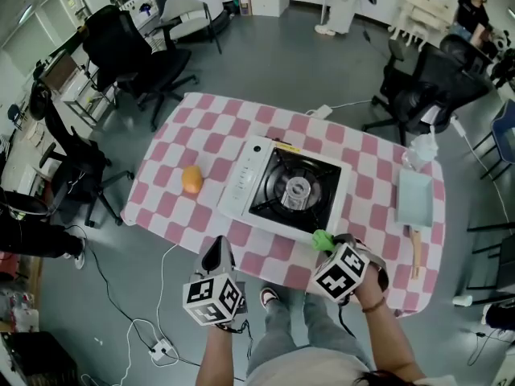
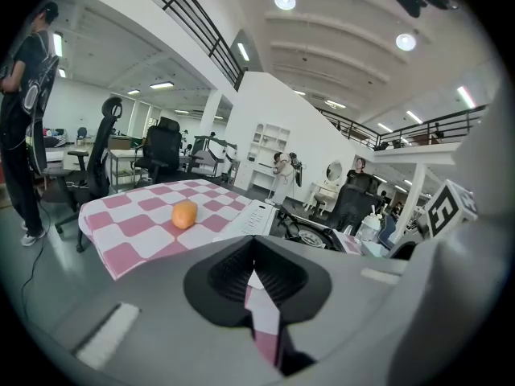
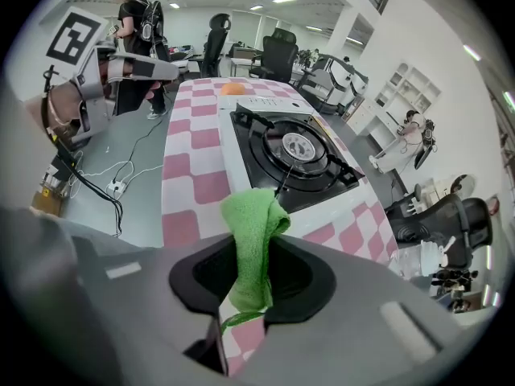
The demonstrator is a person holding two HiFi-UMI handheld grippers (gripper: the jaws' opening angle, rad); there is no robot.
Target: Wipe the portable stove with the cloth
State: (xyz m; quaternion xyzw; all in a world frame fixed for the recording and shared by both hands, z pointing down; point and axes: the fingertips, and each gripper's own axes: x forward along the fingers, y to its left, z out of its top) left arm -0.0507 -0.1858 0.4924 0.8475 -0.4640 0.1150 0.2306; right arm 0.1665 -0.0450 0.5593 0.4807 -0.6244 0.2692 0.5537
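Green cloth [image 3: 251, 240], bunched and pinched tight in the right gripper [image 3: 254, 289], right at the near edge of the portable stove [image 1: 283, 190]. Whether it touches is hard to say. In the head view only a tuft peeks past the marker cube. Left gripper [image 2: 256, 280] is pressed together and empty, off the checkered table [image 1: 169, 203]'s near side.

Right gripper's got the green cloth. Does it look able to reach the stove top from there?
Probably yes. The right gripper, shut on the green cloth, hangs at the near edge of the portable stove; nothing stands between them, and the left gripper is off to the side.
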